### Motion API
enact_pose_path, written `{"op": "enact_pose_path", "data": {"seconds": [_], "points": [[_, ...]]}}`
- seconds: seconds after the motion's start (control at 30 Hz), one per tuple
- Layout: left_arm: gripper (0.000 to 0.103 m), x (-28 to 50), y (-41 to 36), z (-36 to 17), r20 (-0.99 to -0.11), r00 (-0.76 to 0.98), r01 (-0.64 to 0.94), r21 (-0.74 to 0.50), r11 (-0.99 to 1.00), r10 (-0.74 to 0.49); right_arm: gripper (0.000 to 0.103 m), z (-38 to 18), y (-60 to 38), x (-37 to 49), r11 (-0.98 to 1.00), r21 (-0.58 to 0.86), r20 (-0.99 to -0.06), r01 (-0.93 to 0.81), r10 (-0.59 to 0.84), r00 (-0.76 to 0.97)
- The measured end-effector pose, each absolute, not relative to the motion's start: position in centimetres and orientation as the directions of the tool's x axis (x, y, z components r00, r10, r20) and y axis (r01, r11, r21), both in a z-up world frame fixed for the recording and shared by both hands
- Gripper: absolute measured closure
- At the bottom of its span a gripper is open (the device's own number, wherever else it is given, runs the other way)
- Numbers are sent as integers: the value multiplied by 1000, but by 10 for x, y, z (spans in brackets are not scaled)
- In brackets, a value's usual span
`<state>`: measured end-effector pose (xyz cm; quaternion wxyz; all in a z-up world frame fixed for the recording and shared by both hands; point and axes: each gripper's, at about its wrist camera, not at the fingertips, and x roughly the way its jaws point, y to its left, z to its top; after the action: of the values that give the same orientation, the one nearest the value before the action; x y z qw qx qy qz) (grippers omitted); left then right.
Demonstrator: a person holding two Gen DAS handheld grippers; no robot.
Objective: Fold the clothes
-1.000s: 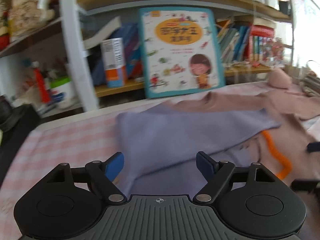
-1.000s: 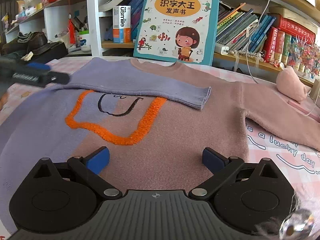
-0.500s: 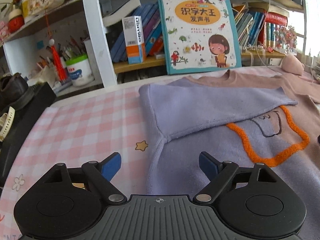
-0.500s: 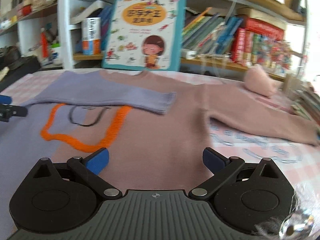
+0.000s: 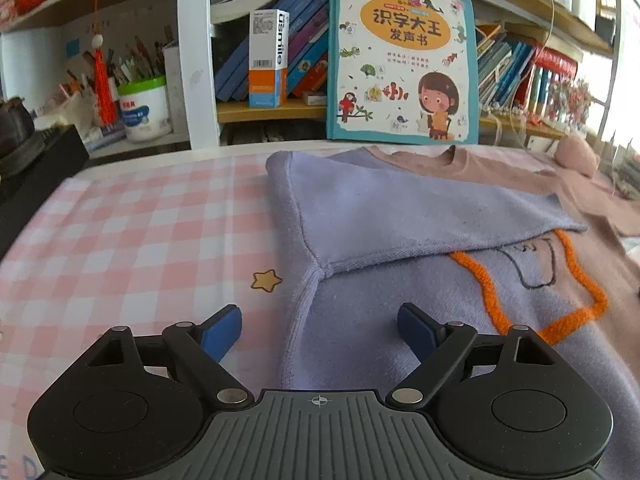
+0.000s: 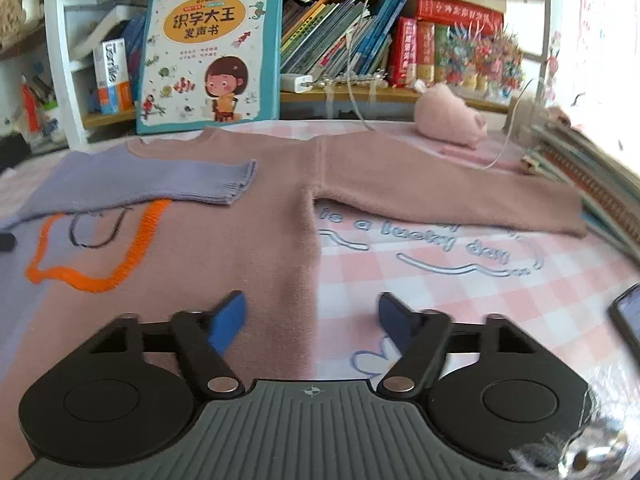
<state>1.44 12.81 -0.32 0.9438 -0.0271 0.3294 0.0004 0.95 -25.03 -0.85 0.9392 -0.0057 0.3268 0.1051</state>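
Two halves make up this sweater [image 5: 400,320], lilac on one side and dusty pink on the other, and it lies flat on the pink checked tablecloth [image 5: 140,232] in front of the bookshelf. At the left, the lilac sleeve [image 5: 400,216] is already folded across the chest, its cuff lying just above the orange outline [image 6: 92,276]. The left gripper [image 5: 320,330] hangs over the lilac side seam with its jaws wide apart, one fingertip above bare cloth, the other above the knit, gripping nothing.

Further right, the pink sleeve [image 6: 440,196] is still stretched out towards the stack of books at the table edge, so that fold looks to be the step in hand. The right gripper [image 6: 312,320] straddles the pink side seam; its jaws have just been closing to a half-open gap, yet the pads seem clear of the fabric, though motion blur makes contact hard to rule out.

To do it well, I would pinch the pink sleeve near its cuff, lift only enough to clear the table, and lay it across to mirror the lilac one. Keep clear of the white cable [image 6: 508,140] and the pink plush toy [image 6: 448,120] beyond.
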Motion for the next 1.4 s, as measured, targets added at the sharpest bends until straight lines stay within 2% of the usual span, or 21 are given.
{"op": "enact_pose_path", "data": {"seconds": [0.03,0.07,0.1,0.13,0.17,0.23,0.3,0.33,0.43,1.07,1.4], "points": [[31,14,128,-3,-616,787,-13,-58,998,-26,58,-8,-250,10,976,71,-614,-207,206,762],[37,13,129,-2,-612,790,-8,-68,998,-35,61,-7,-249,11,974,79,-613,-213,216,760],[52,13,129,-2,-609,792,-3,-79,997,-46,66,-7,-247,11,973,79,-611,-217,220,760],[61,13,130,-1,-607,793,0,-93,996,-57,73,-7,-246,11,972,81,-609,-221,224,761],[62,13,131,0,-605,794,-5,-105,995,-60,75,-7,-245,11,971,83,-607,-224,228,762],[76,12,133,0,-600,797,2,-117,993,-73,79,-7,-242,10,969,87,-602,-231,236,763],[85,10,136,0,-594,800,13,-134,991,-91,86,-7,-241,10,966,95,-598,-239,247,762],[88,10,138,1,-590,802,14,-138,990,-94,90,-7,-240,10,964,100,-596,-244,255,761],[96,8,145,3,-579,810,-3,-161,987,-92,92,-6,-234,11,963,89,-594,-256,258,762],[96,-9,183,3,-594,804,-138,-143,980,27,92,-7,-174,27,909,41,-581,-415,360,730],[96,1,182,-2,-590,807,-132,-139,981,25,93,-10,-207,20,948,79,-575,-309,297,762]]}}
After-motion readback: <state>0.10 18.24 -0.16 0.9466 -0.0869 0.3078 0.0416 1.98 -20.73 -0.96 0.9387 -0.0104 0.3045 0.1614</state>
